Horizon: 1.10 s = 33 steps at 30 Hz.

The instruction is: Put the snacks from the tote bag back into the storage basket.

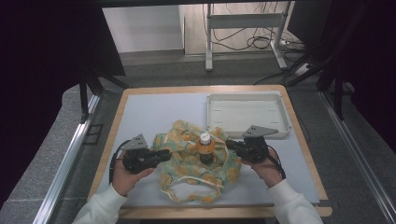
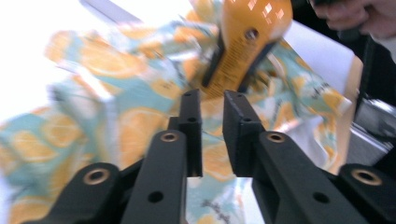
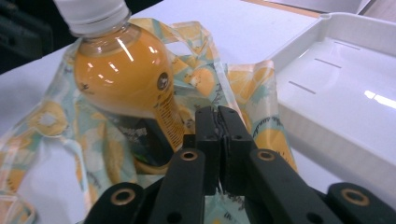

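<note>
Left hand-held gripper (image 1: 164, 154): at the left edge of the bag (image 1: 196, 163), jaws a narrow gap apart with no cloth seen between the pads; they look to have let go.
Right hand-held gripper (image 1: 229, 144): at the bag's right edge, jaws drawn together; a bit of the printed fabric appears pinched between the tips, though the nip is hard to make out.
Bag: a thin cloth bag printed with orange slices, crumpled on the bench (image 1: 154, 112) in front of the person, its handles (image 1: 187, 189) trailing toward the near edge.
Bottle (image 1: 205, 148): orange drink, white cap, standing upright inside the bag, neck clear of the fabric.
Why so held: a gripper at either side likely spreads the mouth of the bag around the bottle, to settle it in or free it.
Tray (image 1: 247, 116): white, shallow, just beyond the bag on the right, nothing in it.
Hands: both come in low from the near edge in white sleeves (image 1: 100, 210), palms wrapped round the gripper bodies, jaws pointing inward at the bottle.
</note>
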Tool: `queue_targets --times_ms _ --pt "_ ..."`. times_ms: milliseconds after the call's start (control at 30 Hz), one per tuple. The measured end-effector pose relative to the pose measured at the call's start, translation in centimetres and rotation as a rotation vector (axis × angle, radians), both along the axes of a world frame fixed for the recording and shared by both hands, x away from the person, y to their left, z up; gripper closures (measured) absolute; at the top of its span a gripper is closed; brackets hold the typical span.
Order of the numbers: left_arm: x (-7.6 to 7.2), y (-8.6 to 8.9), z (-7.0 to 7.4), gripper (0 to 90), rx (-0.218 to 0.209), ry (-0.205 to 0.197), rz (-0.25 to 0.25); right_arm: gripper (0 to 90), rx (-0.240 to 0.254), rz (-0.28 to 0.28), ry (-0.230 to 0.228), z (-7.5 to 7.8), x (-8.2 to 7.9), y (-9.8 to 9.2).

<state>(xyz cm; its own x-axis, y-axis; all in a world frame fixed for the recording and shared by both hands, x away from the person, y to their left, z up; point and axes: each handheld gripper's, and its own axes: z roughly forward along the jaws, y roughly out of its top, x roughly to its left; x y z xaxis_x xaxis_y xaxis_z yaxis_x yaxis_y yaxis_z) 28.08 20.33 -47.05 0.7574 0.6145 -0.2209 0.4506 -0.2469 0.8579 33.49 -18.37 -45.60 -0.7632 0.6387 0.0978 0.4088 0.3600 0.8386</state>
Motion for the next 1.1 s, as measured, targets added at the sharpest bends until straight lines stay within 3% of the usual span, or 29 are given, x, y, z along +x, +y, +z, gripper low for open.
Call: queue_targets --times_ms 133,200,267,433,533,733,1100 --pt "-0.4 0.9 0.1 62.9 -0.011 -0.016 0.040 82.1 0.014 0.018 -0.011 0.1 -0.5 -0.3" --pt "-0.6 1.3 0.0 55.0 -0.009 -0.023 0.059 74.3 0.022 0.032 -0.021 0.3 -0.9 -0.4" --pt "-0.7 1.7 -0.2 49.9 -0.002 -0.023 0.068 60.6 0.018 0.020 -0.040 0.6 -1.3 -0.4" --pt "-0.7 2.5 -0.4 36.8 0.025 -0.031 0.122 45.4 0.005 0.026 -0.058 0.8 -2.1 -0.4" --pt "-0.6 3.1 -0.6 34.4 0.031 -0.026 0.138 37.9 0.002 0.049 -0.071 0.9 -2.3 -0.1" --pt "-0.4 3.8 -1.2 31.7 0.041 -0.010 0.155 31.3 0.000 0.079 -0.081 1.3 -2.7 0.7" --pt "-0.3 3.6 -1.4 30.4 0.045 -0.007 0.152 28.4 0.002 0.090 -0.087 1.4 -2.9 1.4"
